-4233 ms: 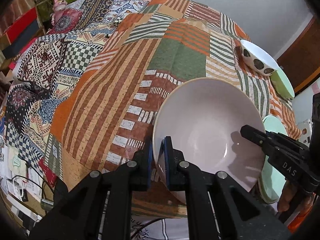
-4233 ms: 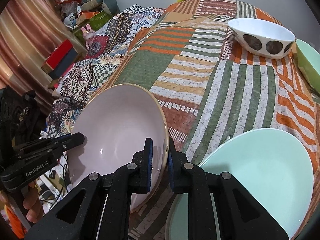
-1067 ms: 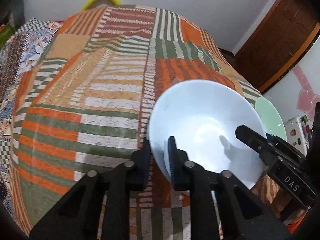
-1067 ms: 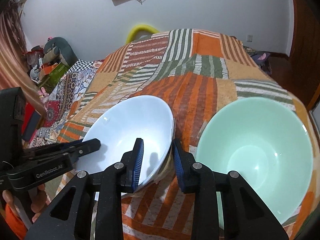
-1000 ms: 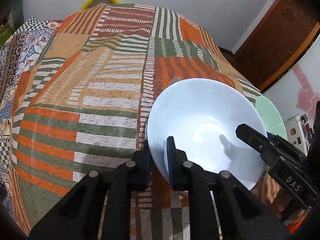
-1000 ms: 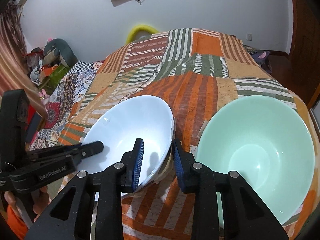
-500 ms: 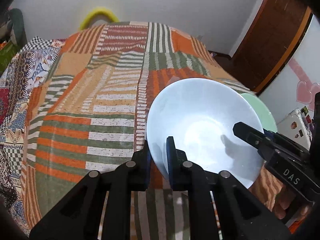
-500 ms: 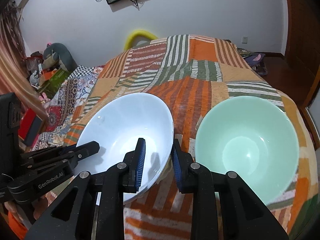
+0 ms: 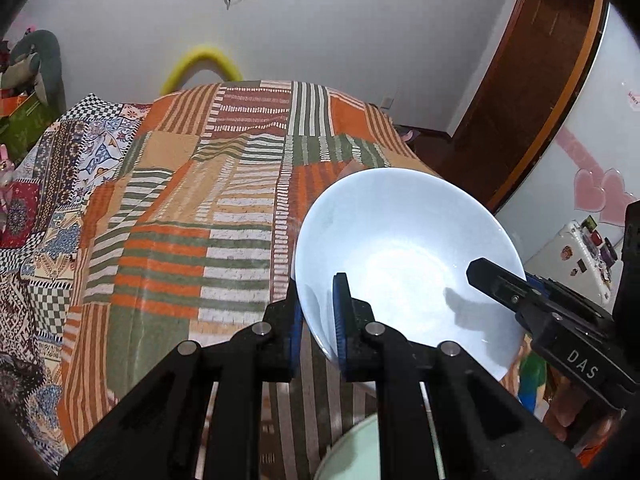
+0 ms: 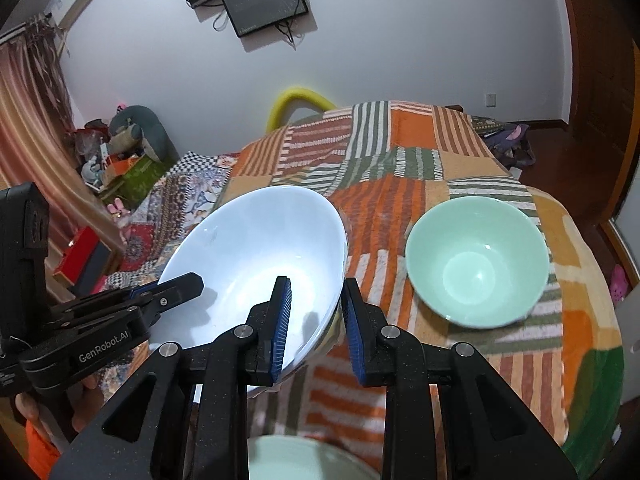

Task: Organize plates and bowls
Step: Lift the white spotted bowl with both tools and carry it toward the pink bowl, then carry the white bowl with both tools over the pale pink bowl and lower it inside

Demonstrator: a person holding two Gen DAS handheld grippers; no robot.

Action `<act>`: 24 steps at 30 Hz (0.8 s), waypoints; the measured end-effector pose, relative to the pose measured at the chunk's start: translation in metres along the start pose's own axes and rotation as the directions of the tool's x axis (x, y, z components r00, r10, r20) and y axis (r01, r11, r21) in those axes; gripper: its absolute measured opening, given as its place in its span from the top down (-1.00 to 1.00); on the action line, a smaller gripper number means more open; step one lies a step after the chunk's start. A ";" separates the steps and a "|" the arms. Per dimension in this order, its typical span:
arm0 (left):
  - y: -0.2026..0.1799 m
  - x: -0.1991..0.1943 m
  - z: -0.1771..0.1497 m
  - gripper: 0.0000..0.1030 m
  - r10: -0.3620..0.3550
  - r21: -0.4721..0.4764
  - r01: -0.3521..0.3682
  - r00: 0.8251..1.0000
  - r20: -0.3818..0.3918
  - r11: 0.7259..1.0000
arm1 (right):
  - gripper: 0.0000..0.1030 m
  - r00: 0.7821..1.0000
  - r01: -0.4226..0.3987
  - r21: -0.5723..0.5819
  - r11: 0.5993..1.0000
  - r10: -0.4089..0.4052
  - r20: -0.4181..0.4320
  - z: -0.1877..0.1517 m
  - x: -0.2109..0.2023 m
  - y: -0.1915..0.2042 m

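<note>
- The patchwork bedcover (image 10: 404,208) of striped orange, green and cream cloth now looks farther below than one second ago, and more of the white wall (image 9: 340,32) is seen.
- The white glossy round bowl (image 9: 404,248) was close above the cover before; now it is lifted higher, tilted, and carried between both tools.
- The mint-green smooth round bowl (image 10: 476,268) stays on the cover to the right, apart from the white bowl, and looks smaller than before.
- A pale green rim (image 10: 304,460), maybe a plate, now shows below at the near edge.
- The left gripper (image 9: 318,320) is clamped narrow on the near rim of the white bowl, with ribbed blue pads.
- The right gripper (image 10: 316,320) pinches the opposite rim, one finger inside, one outside.
</note>
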State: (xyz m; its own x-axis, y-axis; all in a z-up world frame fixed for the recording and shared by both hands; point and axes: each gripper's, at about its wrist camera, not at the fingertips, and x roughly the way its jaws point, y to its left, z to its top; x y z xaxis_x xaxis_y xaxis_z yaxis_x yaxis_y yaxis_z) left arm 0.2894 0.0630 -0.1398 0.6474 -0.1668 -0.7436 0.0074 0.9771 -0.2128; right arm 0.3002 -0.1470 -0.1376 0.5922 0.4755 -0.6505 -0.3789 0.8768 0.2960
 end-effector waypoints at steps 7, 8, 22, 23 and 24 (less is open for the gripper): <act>-0.004 -0.039 -0.024 0.75 0.001 0.002 -0.001 1.000 0.020 1.000 | 0.54 0.999 -0.021 -0.006 1.000 0.021 0.024 -0.011 -0.019 0.015; -0.005 -0.045 -0.028 0.75 0.001 0.000 -0.001 1.000 0.023 1.000 | 0.54 0.999 -0.025 -0.009 1.000 0.025 0.026 -0.012 -0.021 0.016; -0.001 -0.107 -0.075 0.75 0.003 -0.034 0.000 0.998 0.066 0.999 | 0.54 0.995 -0.083 -0.025 0.996 0.084 0.050 -0.041 -0.046 0.036; -0.001 -0.111 -0.079 0.75 0.009 -0.035 -0.006 0.998 0.069 0.999 | 0.54 0.995 -0.088 -0.025 0.996 0.089 0.051 -0.042 -0.046 0.037; 0.000 -0.113 -0.082 0.75 0.013 -0.036 -0.010 0.997 0.071 0.999 | 0.54 0.994 -0.095 -0.026 0.995 0.096 0.051 -0.044 -0.047 0.038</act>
State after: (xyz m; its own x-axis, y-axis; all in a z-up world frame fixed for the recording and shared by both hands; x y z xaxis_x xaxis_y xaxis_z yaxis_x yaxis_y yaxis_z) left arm 0.1539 0.0711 -0.1077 0.7001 -0.1445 -0.6992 -0.0265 0.9734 -0.2277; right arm 0.2262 -0.1390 -0.1267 0.5885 0.5608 -0.5824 -0.4516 0.8255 0.3385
